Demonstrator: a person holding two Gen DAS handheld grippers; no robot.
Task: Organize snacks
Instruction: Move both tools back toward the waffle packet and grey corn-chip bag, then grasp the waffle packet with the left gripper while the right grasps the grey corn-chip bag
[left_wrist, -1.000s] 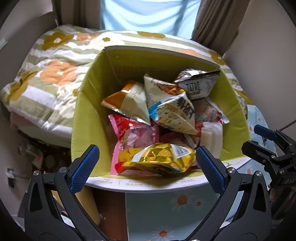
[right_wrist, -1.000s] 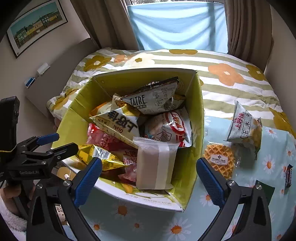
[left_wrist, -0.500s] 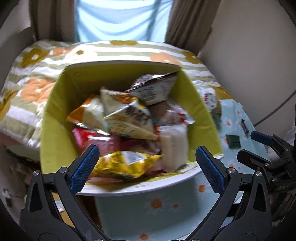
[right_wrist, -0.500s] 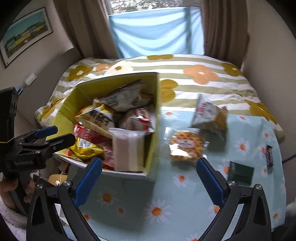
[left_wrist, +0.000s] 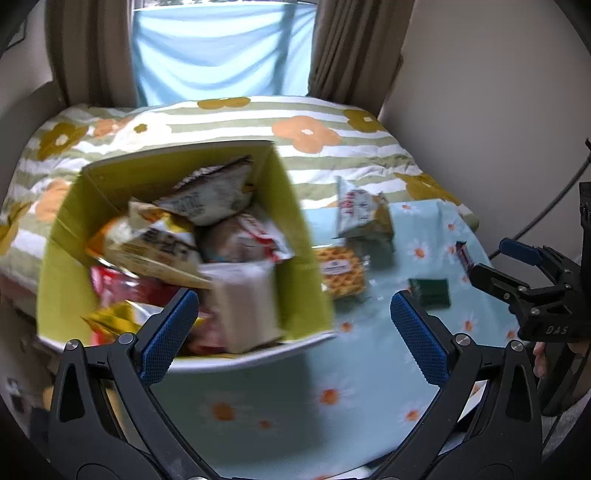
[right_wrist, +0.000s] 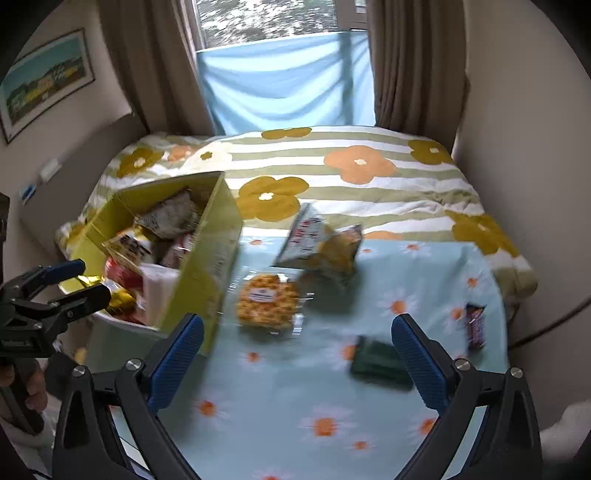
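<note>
A yellow-green box (left_wrist: 299, 258) (right_wrist: 210, 266) packed with several snack bags stands at the table's left end. Loose on the daisy tablecloth lie a waffle pack (left_wrist: 341, 271) (right_wrist: 267, 299), a puffed chip bag (left_wrist: 364, 216) (right_wrist: 317, 243), a dark green packet (left_wrist: 430, 291) (right_wrist: 380, 363) and a chocolate bar (left_wrist: 464, 254) (right_wrist: 475, 326). My left gripper (left_wrist: 293, 332) is open and empty, near the box's front right corner. My right gripper (right_wrist: 297, 358) is open and empty above the cloth, in front of the waffle pack and left of the green packet.
A bed with a flowered striped quilt (right_wrist: 351, 173) lies behind the table. Curtains and a blue sheet (right_wrist: 284, 88) hang at the window. A wall rises on the right. A dark cable (left_wrist: 550, 210) runs down by the table's right edge.
Both grippers have swung to the right, away from the box, so the loose snacks on the cloth have come into view. Both stay open and empty.
</note>
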